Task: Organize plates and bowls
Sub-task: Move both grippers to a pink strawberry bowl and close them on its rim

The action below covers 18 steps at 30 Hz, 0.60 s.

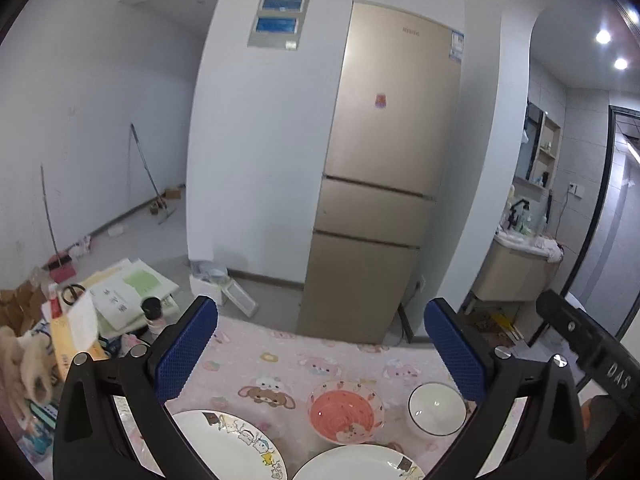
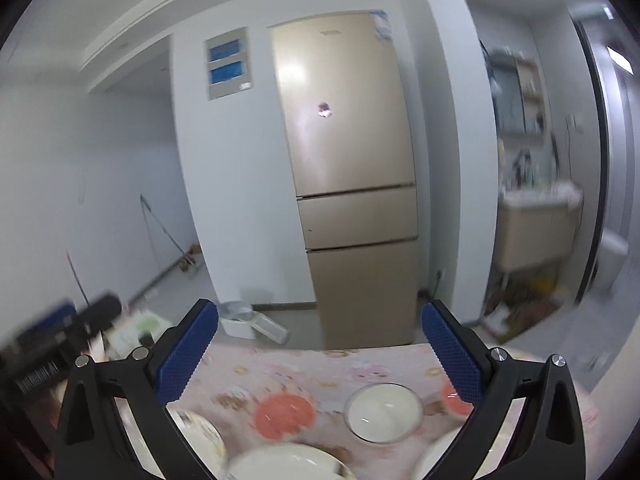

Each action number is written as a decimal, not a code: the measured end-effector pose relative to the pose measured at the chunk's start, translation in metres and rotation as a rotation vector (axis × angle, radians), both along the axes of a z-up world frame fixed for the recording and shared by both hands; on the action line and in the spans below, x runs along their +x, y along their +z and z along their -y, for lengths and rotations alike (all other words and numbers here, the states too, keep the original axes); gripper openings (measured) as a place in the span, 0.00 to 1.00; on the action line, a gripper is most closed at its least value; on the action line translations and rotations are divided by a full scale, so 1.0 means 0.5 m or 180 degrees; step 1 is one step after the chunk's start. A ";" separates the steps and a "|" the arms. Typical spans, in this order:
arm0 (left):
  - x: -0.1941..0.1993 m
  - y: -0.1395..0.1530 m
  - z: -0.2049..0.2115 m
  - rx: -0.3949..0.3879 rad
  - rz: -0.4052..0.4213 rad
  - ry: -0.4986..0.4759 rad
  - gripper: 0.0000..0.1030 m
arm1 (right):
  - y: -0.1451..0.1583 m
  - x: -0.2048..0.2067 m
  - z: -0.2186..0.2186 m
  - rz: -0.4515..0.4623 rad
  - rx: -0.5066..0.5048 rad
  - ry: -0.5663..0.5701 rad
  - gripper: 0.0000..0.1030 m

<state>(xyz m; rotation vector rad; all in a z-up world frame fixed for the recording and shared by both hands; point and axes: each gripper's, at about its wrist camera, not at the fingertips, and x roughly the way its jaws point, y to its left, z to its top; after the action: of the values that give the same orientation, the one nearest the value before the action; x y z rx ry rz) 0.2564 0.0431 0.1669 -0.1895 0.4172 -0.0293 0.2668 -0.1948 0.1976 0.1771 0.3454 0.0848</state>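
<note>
On the table, over a pink cartoon-print tablecloth (image 1: pixel 320 356), we are holding both grippers above the dishes, each one released with its blue-padded fingers spread wide and nothing between them. Between the fingers of the left gripper (image 1: pixel 320 352) we are seeing a pink bowl (image 1: pixel 346 410) with a white bowl (image 1: pixel 437 409) just beside it on the right. Nearer to us, a white plate with cartoon figures (image 1: pixel 230 446) is lying at the left and a second white plate (image 1: pixel 360 464) at the bottom edge, partly cut off. The right gripper (image 2: pixel 320 350) is showing us a blurred picture of the same table: the pink bowl (image 2: pixel 285 414) left of the white bowl (image 2: pixel 382 412), another pink dish (image 2: pixel 454 398) partly hidden behind the right finger, and white plates (image 2: pixel 280 462) along the lower edge. Beyond the table a gold fridge (image 1: pixel 384 168) is standing against a white wall, and books and boxes (image 1: pixel 120 300) are piling up at the left.
</note>
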 end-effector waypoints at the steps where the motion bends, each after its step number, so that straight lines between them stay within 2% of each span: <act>1: 0.015 -0.020 -0.004 0.0004 -0.0063 -0.0026 1.00 | -0.015 0.022 0.004 -0.0059 0.0083 0.0022 0.98; 5: 0.089 -0.131 -0.005 -0.0008 -0.0469 -0.0021 0.97 | -0.106 0.099 -0.003 -0.0338 0.0108 0.0068 0.93; 8: 0.151 -0.209 0.008 0.0045 -0.0924 -0.0062 0.87 | -0.196 0.176 -0.017 -0.0739 0.0054 0.0195 0.87; 10: 0.178 -0.251 0.017 0.0063 -0.1118 -0.0112 0.86 | -0.251 0.223 -0.030 -0.1056 0.0072 0.0342 0.82; 12: 0.197 -0.283 0.026 0.0062 -0.1292 -0.0163 0.83 | -0.307 0.265 -0.041 -0.1356 0.0120 0.0462 0.76; 16: 0.220 -0.330 0.029 0.0054 -0.1546 -0.0095 0.80 | -0.391 0.304 -0.061 -0.1765 0.0205 0.0573 0.69; 18: 0.230 -0.350 0.027 -0.0025 -0.1663 -0.0057 0.74 | -0.429 0.325 -0.068 -0.1960 0.0229 0.0665 0.61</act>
<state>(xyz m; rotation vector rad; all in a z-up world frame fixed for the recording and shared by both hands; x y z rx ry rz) 0.3712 0.0296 -0.0080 -0.2007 0.9398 0.0018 0.4292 -0.1611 -0.0169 0.2367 0.9759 0.2510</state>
